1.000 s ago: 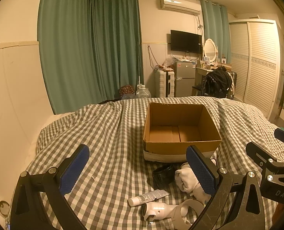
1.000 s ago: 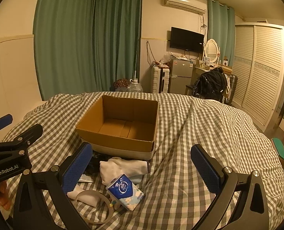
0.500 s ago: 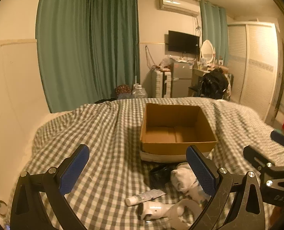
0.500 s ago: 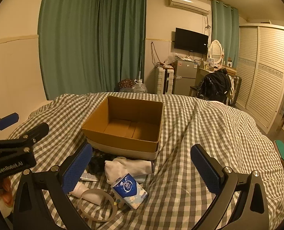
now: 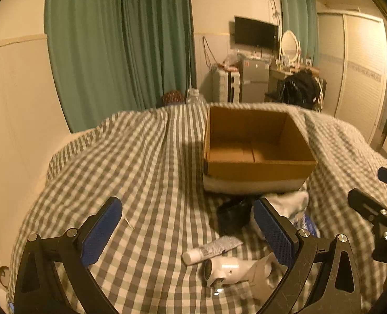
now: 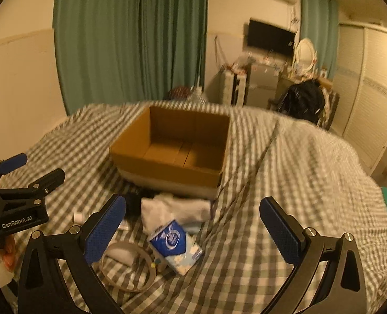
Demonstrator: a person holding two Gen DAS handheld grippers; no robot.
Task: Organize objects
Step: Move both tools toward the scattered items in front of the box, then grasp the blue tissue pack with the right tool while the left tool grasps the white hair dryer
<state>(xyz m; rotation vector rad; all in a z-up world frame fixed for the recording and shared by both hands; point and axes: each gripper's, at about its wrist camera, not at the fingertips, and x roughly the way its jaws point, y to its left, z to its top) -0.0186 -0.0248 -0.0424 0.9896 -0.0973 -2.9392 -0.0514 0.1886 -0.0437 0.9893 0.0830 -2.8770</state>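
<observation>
An open, empty cardboard box (image 5: 256,146) (image 6: 172,151) stands on the checked bedspread. In front of it lie a white tube (image 5: 210,250), a white hair dryer (image 5: 235,270), a black object (image 5: 232,216), a white cloth (image 6: 172,209), a blue tissue pack (image 6: 175,246) and a thin ring (image 6: 126,267). My left gripper (image 5: 187,231) is open and empty above the tube. My right gripper (image 6: 193,231) is open and empty over the tissue pack. Each gripper also shows in the other's view, the right one (image 5: 381,201) and the left one (image 6: 23,180).
The checked bedspread (image 5: 130,172) covers the bed and slopes off at the right (image 6: 324,183). Green curtains (image 5: 120,47), a small fridge (image 5: 255,81), a chair with a black bag (image 5: 300,89) and a wardrobe (image 5: 360,73) stand beyond the bed.
Both grippers have moved forward and slightly down toward the items in front of the box. Both stay open. The items have not moved.
</observation>
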